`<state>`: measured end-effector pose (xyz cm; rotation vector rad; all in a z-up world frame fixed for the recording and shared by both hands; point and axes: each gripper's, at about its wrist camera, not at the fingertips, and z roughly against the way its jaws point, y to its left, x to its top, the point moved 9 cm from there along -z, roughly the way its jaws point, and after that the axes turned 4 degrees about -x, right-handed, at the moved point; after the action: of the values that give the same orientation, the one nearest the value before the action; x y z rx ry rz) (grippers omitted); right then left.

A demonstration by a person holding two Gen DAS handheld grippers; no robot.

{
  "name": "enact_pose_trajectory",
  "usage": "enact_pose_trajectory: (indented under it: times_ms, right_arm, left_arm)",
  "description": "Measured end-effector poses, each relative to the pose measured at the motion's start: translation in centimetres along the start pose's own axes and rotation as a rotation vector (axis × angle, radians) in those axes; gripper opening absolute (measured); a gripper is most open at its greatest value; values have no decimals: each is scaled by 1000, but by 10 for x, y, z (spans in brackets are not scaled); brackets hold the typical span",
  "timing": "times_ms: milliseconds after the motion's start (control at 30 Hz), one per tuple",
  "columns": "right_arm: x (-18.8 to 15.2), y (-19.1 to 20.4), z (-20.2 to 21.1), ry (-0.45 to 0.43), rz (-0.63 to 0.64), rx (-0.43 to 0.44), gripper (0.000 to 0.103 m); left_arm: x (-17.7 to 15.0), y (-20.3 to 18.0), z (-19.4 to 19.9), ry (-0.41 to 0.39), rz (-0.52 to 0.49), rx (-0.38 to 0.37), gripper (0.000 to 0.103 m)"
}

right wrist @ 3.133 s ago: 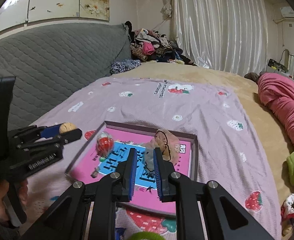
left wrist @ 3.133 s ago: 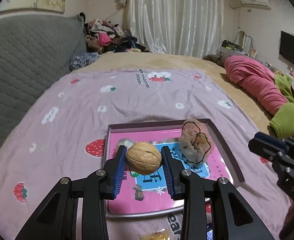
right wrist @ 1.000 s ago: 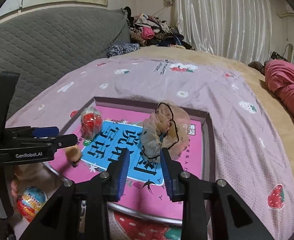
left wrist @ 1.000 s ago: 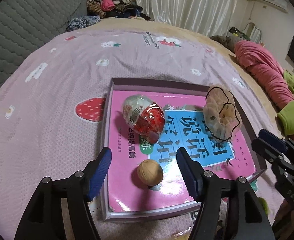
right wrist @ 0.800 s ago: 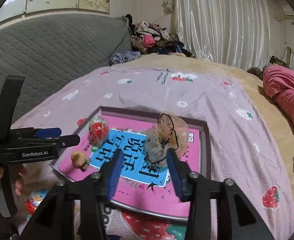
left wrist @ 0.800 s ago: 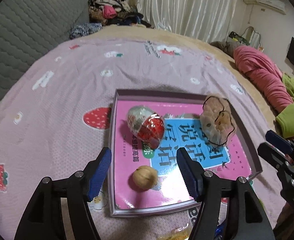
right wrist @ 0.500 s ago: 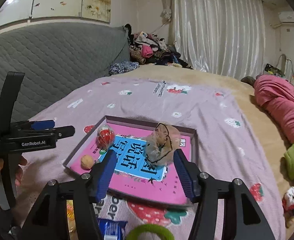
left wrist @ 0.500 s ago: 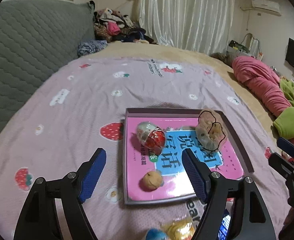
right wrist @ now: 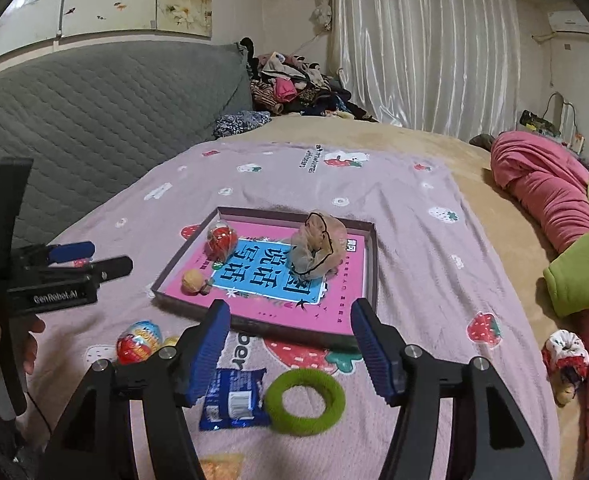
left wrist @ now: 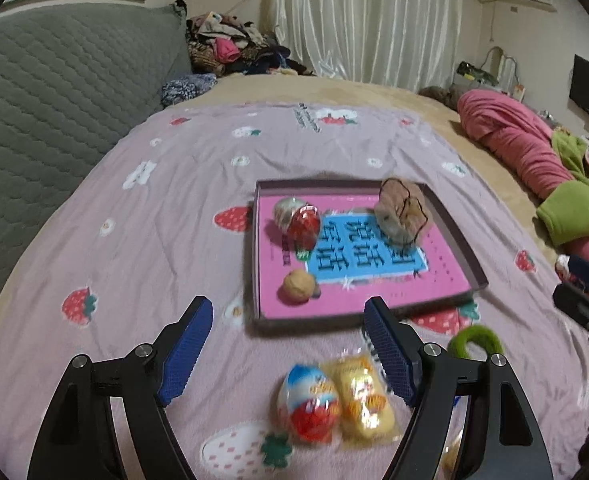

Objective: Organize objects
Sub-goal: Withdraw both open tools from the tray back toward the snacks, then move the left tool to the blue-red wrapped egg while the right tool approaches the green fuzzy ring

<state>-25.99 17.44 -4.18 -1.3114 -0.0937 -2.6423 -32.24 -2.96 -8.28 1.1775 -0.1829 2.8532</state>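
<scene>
A shallow pink box lies on the lilac bedspread. In it lie a walnut, a red foil egg and a beige scrunchie. My left gripper is open and empty, pulled back before the box, above a wrapped chocolate egg and a yellow snack packet. My right gripper is open and empty, above a green hair ring and a blue snack packet.
A grey quilted headboard lines the left. Clothes are piled at the far end. A pink blanket and green garment lie right. A red and white scrunchie lies near the right edge. An orange packet shows at the bottom.
My left gripper opened, left the walnut in the box and drew back. Both grippers pulled back from the box and opened wider; loose items in front came into view.
</scene>
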Motion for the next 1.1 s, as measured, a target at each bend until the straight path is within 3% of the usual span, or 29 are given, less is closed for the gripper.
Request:
enact_pose_trajectory:
  times_ms: [300, 667, 1100]
  right_arm:
    - [2, 13, 33, -2, 25, -17, 65]
    - [2, 12, 72, -25, 34, -54, 80]
    - [-6, 7, 93, -22, 36, -93, 88]
  left_arm:
    - [-10, 5, 33, 12, 9, 15, 79]
    - [-25, 2, 67, 24, -12, 31, 79]
    - [-37, -1, 84, 27, -28, 44, 79]
